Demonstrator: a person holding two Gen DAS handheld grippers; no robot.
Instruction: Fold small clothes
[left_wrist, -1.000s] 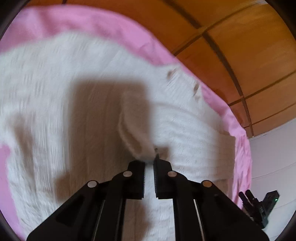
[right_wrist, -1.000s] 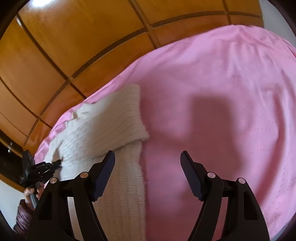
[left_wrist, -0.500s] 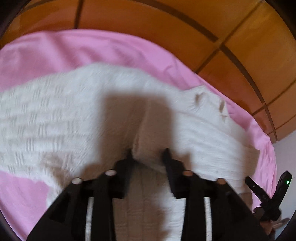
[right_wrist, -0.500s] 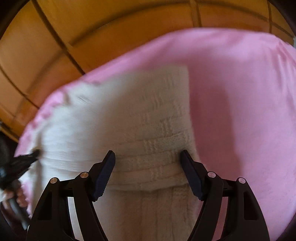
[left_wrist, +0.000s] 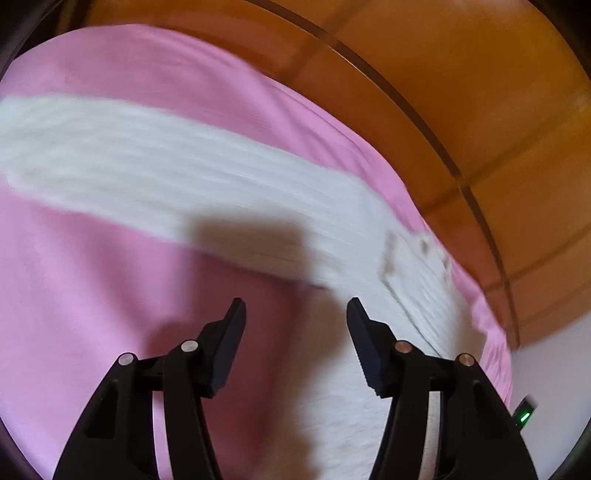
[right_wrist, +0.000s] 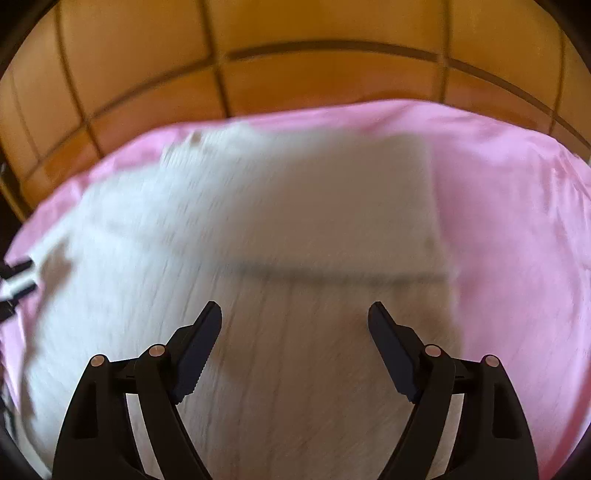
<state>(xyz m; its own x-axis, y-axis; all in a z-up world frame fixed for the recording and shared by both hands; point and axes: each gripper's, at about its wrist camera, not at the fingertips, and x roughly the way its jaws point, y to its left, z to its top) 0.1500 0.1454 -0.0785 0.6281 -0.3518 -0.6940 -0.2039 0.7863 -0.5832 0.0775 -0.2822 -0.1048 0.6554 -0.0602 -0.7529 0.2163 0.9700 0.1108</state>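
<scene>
A small white knitted sweater (right_wrist: 303, 229) lies on a pink sheet (right_wrist: 517, 229). In the left wrist view it (left_wrist: 207, 184) stretches as a blurred band from the left edge down to the right, with small dark buttons near its right end. My left gripper (left_wrist: 295, 314) is open and empty, above pink sheet at the sweater's near edge. My right gripper (right_wrist: 295, 317) is open and empty, over the sweater's folded body, with a fold edge just ahead of the fingertips. Both views are motion-blurred.
The pink sheet (left_wrist: 110, 295) covers the surface. A wooden panelled board (right_wrist: 258, 55) rises behind it, also in the left wrist view (left_wrist: 480, 110). The other gripper's tip (right_wrist: 14, 277) shows at the left edge of the right wrist view.
My left gripper opened, let go of the sweater fold and pulled back over the pink sheet. My right gripper, still open, moved left from the sheet onto the sweater.
</scene>
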